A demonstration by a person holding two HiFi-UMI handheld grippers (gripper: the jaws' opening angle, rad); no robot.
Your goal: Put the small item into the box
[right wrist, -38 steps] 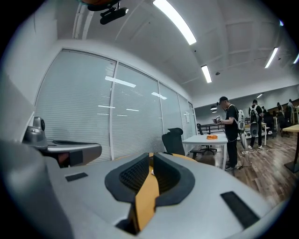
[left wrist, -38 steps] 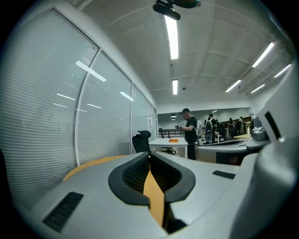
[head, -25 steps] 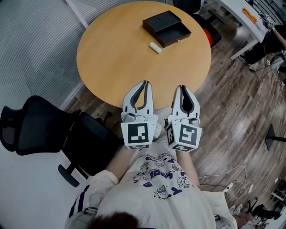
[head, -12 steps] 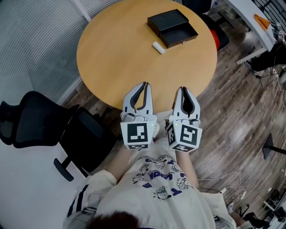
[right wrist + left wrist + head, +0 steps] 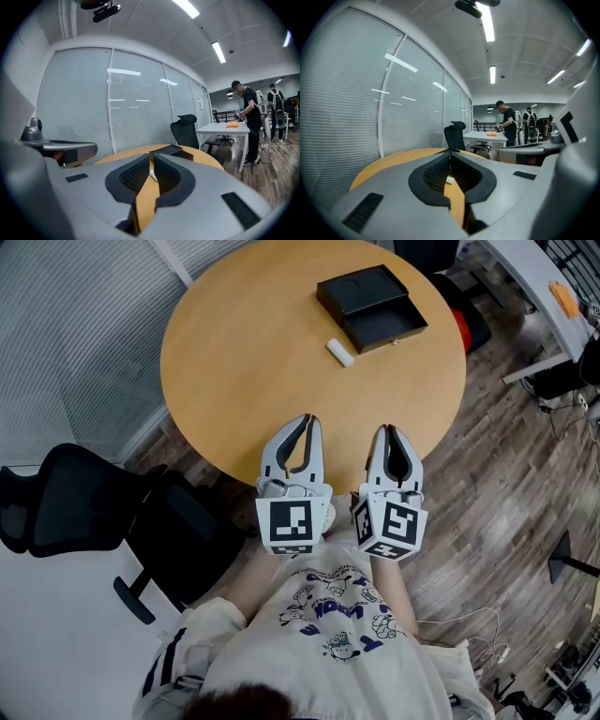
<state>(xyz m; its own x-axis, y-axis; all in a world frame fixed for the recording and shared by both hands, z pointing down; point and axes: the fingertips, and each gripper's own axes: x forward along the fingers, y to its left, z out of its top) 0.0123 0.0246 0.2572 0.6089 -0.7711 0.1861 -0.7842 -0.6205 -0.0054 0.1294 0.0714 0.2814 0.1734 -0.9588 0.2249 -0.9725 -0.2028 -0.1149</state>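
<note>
A small white item (image 5: 339, 352) lies on the round wooden table (image 5: 234, 352), just in front of a black box (image 5: 370, 306) whose drawer is pulled out. My left gripper (image 5: 305, 418) and right gripper (image 5: 392, 430) hang side by side over the table's near edge, both shut and empty, well short of the item. In the left gripper view the white item (image 5: 449, 180) shows through the gap behind the closed tips. The right gripper view shows the item (image 5: 153, 176) and behind it the black box (image 5: 171, 150).
A black office chair (image 5: 75, 512) stands left of the table, another chair (image 5: 454, 136) beyond its far side. A white desk (image 5: 525, 277) is at the top right, with people (image 5: 506, 124) standing further back. A glass wall with blinds (image 5: 370, 108) runs along the left.
Both grippers have moved a little forward over the table's near edge and slightly down. Both stay shut. The item and the box have not moved on the table.
</note>
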